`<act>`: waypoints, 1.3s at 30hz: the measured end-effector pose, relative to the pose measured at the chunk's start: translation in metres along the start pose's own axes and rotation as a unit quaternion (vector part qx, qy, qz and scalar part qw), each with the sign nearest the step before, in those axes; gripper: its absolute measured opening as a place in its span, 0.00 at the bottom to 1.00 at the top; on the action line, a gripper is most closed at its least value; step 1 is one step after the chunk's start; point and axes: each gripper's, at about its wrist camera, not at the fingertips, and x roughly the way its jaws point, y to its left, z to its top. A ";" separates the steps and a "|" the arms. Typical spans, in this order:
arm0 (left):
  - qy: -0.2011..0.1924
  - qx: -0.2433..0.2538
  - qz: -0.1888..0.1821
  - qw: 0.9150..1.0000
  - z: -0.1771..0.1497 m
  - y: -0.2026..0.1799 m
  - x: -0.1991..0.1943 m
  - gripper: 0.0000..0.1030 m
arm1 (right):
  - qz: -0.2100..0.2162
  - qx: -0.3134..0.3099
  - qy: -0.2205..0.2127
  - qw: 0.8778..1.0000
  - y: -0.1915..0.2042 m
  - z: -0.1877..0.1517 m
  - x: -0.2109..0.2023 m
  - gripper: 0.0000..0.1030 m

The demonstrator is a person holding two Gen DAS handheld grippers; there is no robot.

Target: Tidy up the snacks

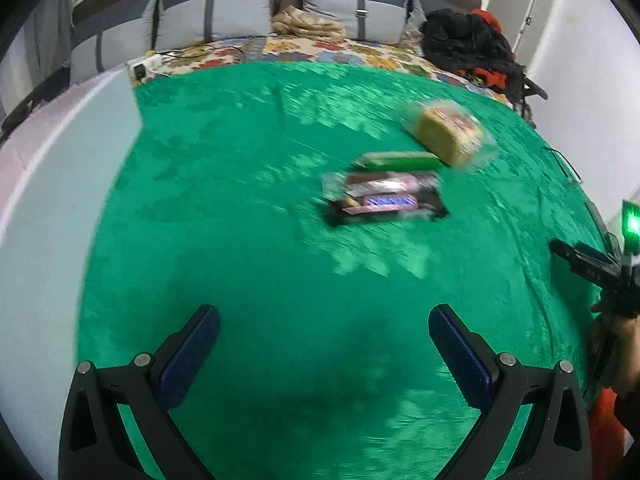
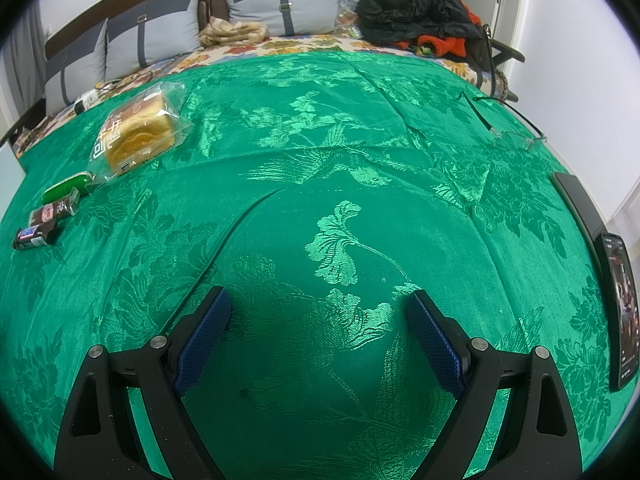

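The left tool and right tool hover with fingers spread wide, gripping nothing.

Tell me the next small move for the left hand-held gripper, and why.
Probably ease the left hand-held gripper forward toward the snack bars. Its jaws are open and empty over bare green cloth, and the bars lie ahead, slightly right, nearer than the bread. The right hand-held gripper sits farther away.

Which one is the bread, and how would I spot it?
Look at the big green cloth spread over the bed. On its left side in the right wrist view, a few snacks lie in a short line. The bread is the one farthest back: a tall golden loaf in a clear bag, much bigger than the slim bars beside it.
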 end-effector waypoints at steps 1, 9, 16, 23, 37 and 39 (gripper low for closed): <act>-0.002 -0.008 0.001 1.000 0.006 0.007 -0.002 0.98 | 0.000 0.000 0.000 1.000 0.000 0.000 0.000 0.89; -0.002 0.086 -0.027 0.996 0.056 -0.038 0.015 0.98 | 0.000 0.000 0.000 1.000 0.000 0.000 0.000 0.89; 0.044 0.184 -0.001 0.982 0.076 -0.084 0.070 0.98 | 0.000 0.000 0.000 1.000 0.000 0.000 0.000 0.89; 0.117 0.203 -0.068 0.970 0.062 -0.088 0.085 0.96 | 0.001 0.001 0.000 1.000 0.000 0.000 0.000 0.89; 0.141 0.211 -0.082 0.964 0.065 -0.099 0.088 0.49 | 0.000 0.001 0.000 1.000 0.000 0.000 0.001 0.89; 0.120 0.217 -0.063 0.967 0.063 -0.110 0.089 0.39 | 0.000 0.001 0.000 1.000 0.000 0.000 0.001 0.89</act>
